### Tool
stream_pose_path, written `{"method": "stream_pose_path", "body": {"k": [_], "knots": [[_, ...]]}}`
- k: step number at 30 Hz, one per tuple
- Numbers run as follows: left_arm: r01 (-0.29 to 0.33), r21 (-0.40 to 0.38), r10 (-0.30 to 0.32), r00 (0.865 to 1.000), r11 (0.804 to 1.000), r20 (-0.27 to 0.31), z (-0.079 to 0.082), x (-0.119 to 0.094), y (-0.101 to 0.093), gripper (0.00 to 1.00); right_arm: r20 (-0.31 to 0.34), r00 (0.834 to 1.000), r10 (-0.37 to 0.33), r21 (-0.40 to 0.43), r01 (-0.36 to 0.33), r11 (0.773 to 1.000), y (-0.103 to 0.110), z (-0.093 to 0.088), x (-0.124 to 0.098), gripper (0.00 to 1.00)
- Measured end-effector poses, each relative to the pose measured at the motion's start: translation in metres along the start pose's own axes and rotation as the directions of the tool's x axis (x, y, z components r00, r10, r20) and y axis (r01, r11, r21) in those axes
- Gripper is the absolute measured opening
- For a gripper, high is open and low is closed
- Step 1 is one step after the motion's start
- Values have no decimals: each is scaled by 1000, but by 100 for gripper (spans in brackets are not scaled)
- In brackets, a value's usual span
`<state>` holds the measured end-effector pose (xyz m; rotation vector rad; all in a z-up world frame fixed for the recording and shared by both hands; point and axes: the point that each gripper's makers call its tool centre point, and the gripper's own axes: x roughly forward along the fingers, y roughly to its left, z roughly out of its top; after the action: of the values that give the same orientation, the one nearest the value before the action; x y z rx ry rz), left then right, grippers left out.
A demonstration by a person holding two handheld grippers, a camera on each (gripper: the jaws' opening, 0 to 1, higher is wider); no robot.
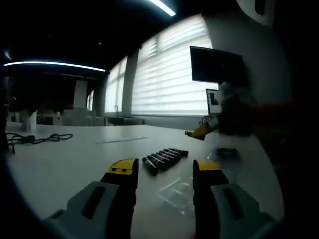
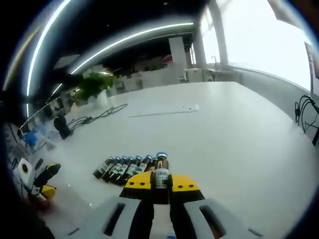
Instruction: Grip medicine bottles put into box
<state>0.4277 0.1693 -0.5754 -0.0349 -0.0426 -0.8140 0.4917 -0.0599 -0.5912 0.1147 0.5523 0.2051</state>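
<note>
In the left gripper view much is dim: a clear plastic tray or box [image 1: 175,191] lying on the white surface [image 1: 65,164] between the jaws is so transparent that its shape is hard to make out, and a small dark item [image 1: 227,152] further right is blurred. The right gripper [image 1: 201,132] enters that view from the right, smeared by motion, its yellow tips alone being distinct. The left gripper [image 1: 164,174] hangs over the surface with its grey, yellow-tipped jaws wide apart and nothing between them. Beyond it lies a row of bottles [image 1: 163,158], small dark cylinders laid side by side and touching. In the right gripper view the right gripper [image 2: 160,183] is clamped on one medicine bottle [image 2: 161,174], upright, of dark glass with a pale label and a blue cap; its base is hidden between the jaws. Just behind it the row [image 2: 122,168] lies on the smooth surface [image 2: 214,129]. A black cable [image 2: 97,116] trails further off.
</note>
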Motion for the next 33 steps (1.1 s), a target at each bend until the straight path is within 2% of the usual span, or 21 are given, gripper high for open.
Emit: {"method": "stream_pose_path", "body": {"k": [10, 21, 28, 33], "knots": [[-1, 3, 1, 1000, 1000, 0, 0, 0, 0, 36, -19, 1000, 0, 19, 0, 1000, 0, -13, -21, 7], [3, 3, -3, 1000, 1000, 4, 1, 0, -1, 36, -24, 1000, 2, 44, -1, 999, 7, -26, -29, 7], [3, 3, -3, 1000, 1000, 7, 2, -1, -1, 36, -42, 999, -4, 11, 5, 1000, 7, -32, -43, 7], [2, 6, -2, 1000, 1000, 6, 1, -1, -1, 36, -50, 998, 30, 44, -28, 999, 16, -37, -45, 7]]}}
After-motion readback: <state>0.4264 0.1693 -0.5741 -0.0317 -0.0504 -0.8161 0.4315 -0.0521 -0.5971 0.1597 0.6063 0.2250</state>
